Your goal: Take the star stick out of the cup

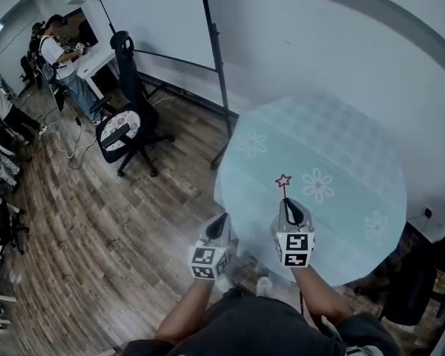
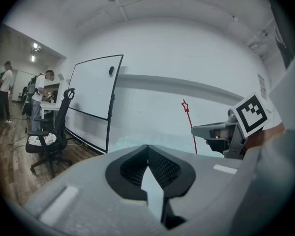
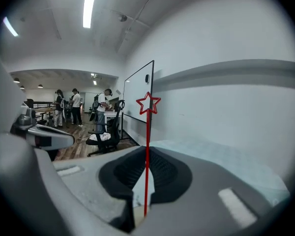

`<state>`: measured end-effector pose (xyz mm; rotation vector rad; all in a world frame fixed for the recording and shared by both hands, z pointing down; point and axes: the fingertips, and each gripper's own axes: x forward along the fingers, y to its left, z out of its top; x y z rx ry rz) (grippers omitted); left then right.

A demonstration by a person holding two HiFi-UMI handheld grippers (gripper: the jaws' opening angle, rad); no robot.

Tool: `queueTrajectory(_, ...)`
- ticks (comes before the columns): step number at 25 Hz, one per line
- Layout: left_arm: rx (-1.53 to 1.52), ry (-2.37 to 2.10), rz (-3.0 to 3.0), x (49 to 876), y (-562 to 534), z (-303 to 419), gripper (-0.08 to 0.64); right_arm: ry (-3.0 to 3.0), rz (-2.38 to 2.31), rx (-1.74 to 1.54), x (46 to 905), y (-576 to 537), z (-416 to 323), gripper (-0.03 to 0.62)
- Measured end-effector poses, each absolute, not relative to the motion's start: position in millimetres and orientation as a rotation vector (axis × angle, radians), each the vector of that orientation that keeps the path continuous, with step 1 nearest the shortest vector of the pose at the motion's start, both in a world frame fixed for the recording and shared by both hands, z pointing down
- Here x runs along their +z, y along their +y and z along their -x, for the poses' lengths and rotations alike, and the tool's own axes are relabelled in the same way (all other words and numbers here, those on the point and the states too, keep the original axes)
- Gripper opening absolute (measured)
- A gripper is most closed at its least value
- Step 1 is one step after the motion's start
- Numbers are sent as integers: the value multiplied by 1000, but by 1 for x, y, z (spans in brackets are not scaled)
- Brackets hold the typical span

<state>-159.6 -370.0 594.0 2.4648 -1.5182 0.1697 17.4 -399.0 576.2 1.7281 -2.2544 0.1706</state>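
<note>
Gripping the red star stick (image 3: 147,146) upright in the tightly closed right gripper (image 1: 288,202) over the floral table (image 1: 348,136), beside the empty, closed-jawed left gripper (image 1: 223,218).

Round table (image 1: 241,191), pale daisy-print tablecloth (image 1: 334,136)

You wore a dark grey top (image 1: 259,328), its sleeves ending above the forearms. The left gripper (image 1: 222,219) and the right gripper (image 1: 288,203) were alike: smooth pale grey moulded shells narrowing to a point, with black ribbed pads lining the jaws. Each carried a white cube (image 1: 208,262) at its rear, printed with black square markers on every visible face.
</note>
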Motion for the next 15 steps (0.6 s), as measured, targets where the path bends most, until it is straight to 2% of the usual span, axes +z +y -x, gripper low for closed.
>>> queueTrajectory(15, 137, -1454, -2614, 535, -368, 132, 6, -2425, -1838, 57, 482, -388, -19, 21)
